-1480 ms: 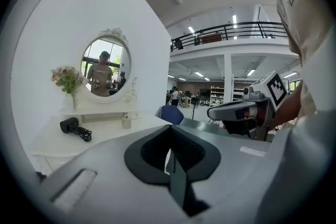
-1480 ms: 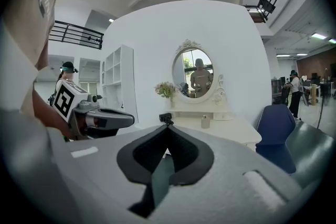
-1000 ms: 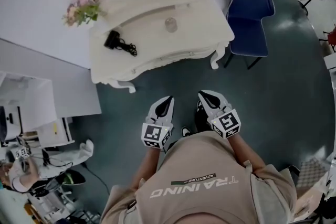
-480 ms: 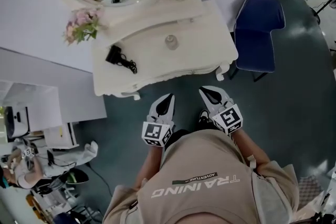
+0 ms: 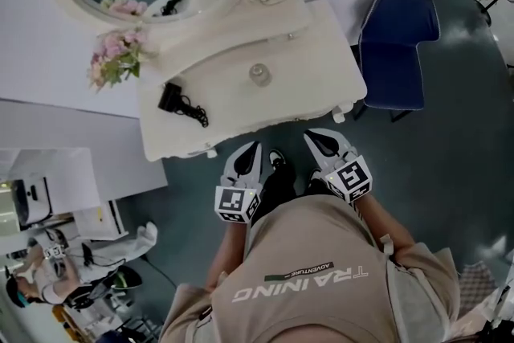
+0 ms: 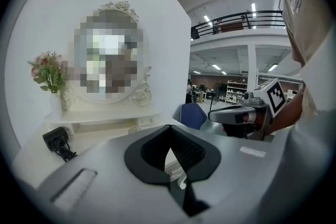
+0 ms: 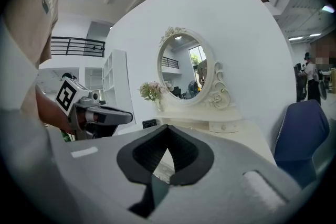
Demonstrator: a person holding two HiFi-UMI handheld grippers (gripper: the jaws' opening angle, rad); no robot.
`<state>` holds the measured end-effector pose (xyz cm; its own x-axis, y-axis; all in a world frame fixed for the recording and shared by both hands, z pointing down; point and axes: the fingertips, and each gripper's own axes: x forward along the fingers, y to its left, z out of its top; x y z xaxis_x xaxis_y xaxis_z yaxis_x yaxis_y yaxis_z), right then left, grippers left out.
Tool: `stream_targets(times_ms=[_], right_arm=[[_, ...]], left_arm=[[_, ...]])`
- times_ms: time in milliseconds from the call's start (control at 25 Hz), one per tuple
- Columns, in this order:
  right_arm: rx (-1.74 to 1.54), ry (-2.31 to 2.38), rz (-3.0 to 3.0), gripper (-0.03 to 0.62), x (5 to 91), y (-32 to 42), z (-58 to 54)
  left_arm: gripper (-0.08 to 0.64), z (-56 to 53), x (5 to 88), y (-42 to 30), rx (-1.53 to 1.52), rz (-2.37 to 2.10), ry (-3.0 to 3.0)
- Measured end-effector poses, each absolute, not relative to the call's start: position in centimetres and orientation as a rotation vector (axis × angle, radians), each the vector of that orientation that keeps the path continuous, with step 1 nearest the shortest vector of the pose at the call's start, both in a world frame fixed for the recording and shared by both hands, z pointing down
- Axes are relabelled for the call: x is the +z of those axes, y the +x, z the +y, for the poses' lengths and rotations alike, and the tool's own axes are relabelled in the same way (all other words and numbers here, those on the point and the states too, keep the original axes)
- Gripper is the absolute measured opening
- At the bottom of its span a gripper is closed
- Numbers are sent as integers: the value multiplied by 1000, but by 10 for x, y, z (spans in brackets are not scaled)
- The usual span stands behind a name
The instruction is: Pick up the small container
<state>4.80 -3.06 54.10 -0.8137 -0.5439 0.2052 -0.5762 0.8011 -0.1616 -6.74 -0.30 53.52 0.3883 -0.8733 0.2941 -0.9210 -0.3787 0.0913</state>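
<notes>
Left grey gripper (image 5: 250, 161) and right grey gripper (image 5: 325, 147): jaws closed, empty, held before the cream dressing table (image 5: 321, 52), likely staged to reach its small clear round container (image 5: 259, 75).

The right gripper (image 7: 167, 129) had its jaws together, facing a counter (image 7: 247, 136) with a mirror (image 7: 184, 68) and flowers (image 7: 151, 90); a chair (image 7: 302, 128) stood right.

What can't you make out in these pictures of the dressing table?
Head view: the small container is too small to show its contents.
Left gripper view: the mirror is covered by a mosaic patch.
Right gripper view: the blue chair is cut off by the picture's dark rim.
</notes>
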Motion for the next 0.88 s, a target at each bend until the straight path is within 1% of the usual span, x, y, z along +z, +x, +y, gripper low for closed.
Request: stream_targets(times_ms=[280, 520, 880], right_arm=[[292, 996, -2796, 3, 531, 31, -74], [225, 1022, -2776, 3, 513, -5, -102], [199, 1058, -2742, 3, 512, -56, -127]], left_arm=[[18, -56, 533, -87, 265, -1506, 2500], [18, -93, 520, -105, 237, -1440, 2586], [18, -114, 544, -142, 242, -1342, 2602]])
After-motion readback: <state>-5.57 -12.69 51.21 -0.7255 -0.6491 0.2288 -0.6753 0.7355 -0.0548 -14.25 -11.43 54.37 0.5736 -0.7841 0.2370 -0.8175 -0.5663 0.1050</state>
